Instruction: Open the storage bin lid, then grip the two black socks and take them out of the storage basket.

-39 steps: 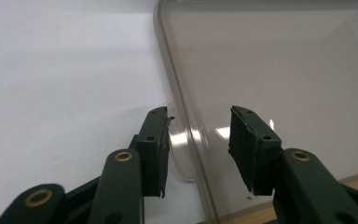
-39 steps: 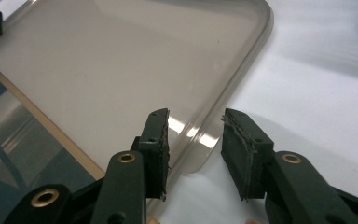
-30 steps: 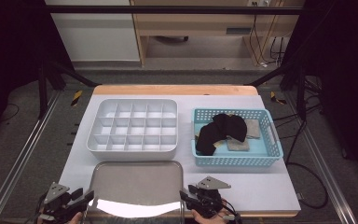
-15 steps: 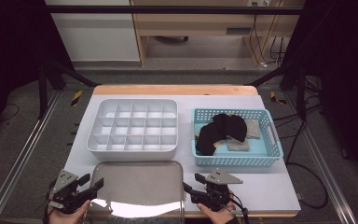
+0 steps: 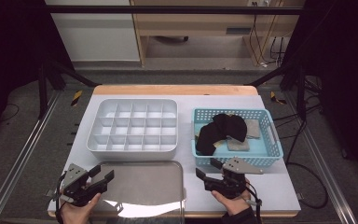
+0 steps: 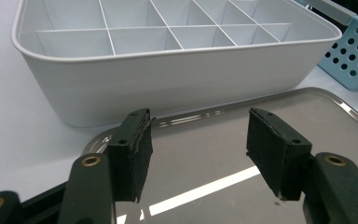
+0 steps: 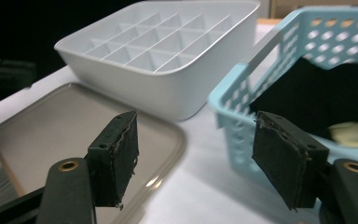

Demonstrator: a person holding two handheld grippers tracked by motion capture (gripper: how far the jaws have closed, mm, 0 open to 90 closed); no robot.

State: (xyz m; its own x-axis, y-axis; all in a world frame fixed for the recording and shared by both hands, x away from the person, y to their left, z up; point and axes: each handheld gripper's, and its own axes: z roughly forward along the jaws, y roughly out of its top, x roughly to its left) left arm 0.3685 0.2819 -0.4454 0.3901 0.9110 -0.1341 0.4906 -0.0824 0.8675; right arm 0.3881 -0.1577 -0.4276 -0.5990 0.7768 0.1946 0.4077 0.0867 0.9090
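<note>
Both grippers just let go of metal tray (image 5: 142, 186): left gripper (image 5: 103, 177) at tray's left edge, right gripper (image 5: 205, 176) past its right edge, jaws just opened wide, nothing between. Tray now lies flat just in front of white divided box (image 5: 133, 128), beside blue basket (image 5: 270, 149). Placement looks finished.

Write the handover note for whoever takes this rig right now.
Left gripper: open, holding nothing, jaws just opened, over the metal tray's left edge.
Right gripper: open, holding nothing, jaws just opened, between tray and blue basket.
Tray lies at the near edge, in front of the white divided box.
Black cloth and other pieces sit in the basket.
Done: tray set down. Left: nothing sorted yet; box compartments look empty.
</note>
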